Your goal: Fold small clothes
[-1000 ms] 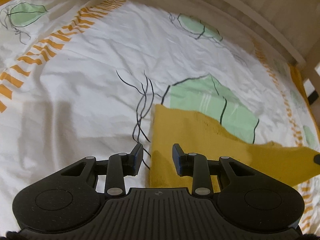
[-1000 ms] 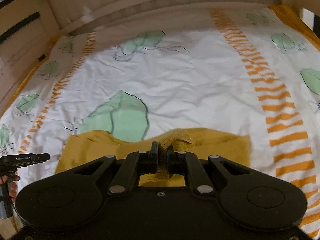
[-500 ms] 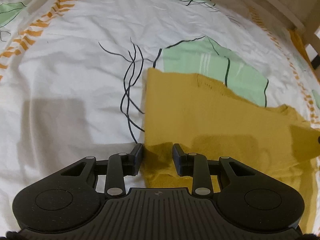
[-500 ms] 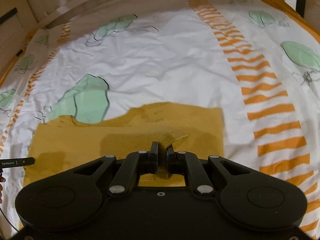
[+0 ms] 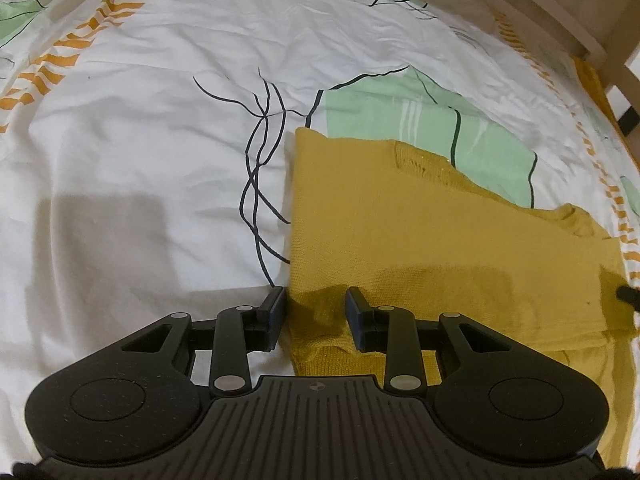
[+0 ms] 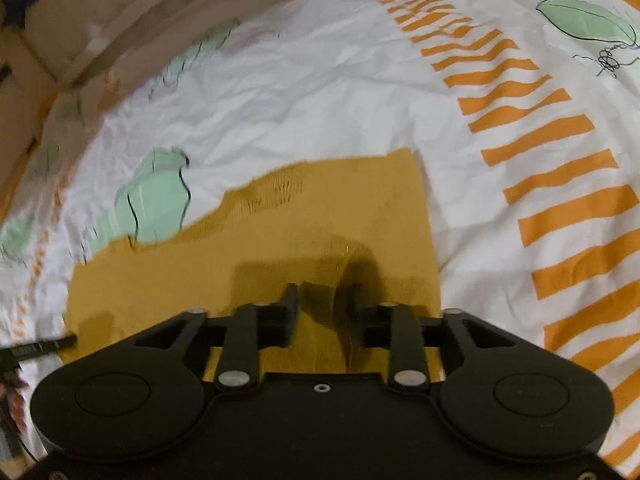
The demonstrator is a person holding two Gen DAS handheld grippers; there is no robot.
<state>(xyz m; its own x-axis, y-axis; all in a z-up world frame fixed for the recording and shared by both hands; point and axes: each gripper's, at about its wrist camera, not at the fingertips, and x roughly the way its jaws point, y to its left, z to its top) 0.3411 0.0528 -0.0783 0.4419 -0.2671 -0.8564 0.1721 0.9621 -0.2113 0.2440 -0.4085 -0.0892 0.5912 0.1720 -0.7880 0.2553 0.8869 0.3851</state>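
A mustard-yellow knit garment (image 5: 420, 240) lies folded flat on the bedsheet (image 5: 140, 140); it also shows in the right wrist view (image 6: 280, 240). My left gripper (image 5: 314, 312) is open over the garment's near left corner, with the cloth edge lying between its fingers. My right gripper (image 6: 324, 308) is open just above the garment's near right part, a raised ridge of cloth between its fingers. The tip of the right gripper shows at the right edge of the left wrist view (image 5: 628, 292), and the left gripper at the left edge of the right wrist view (image 6: 36, 348).
The sheet is white with green leaf prints (image 5: 440, 120) and orange striped bands (image 6: 540, 152). A wooden bed rail (image 5: 560, 12) runs along the far side. A wooden wall (image 6: 48, 40) stands behind the bed in the right wrist view.
The right gripper has opened and let go of the garment, which now lies flat. Both grippers came down and forward over the cloth. The left gripper stayed open.
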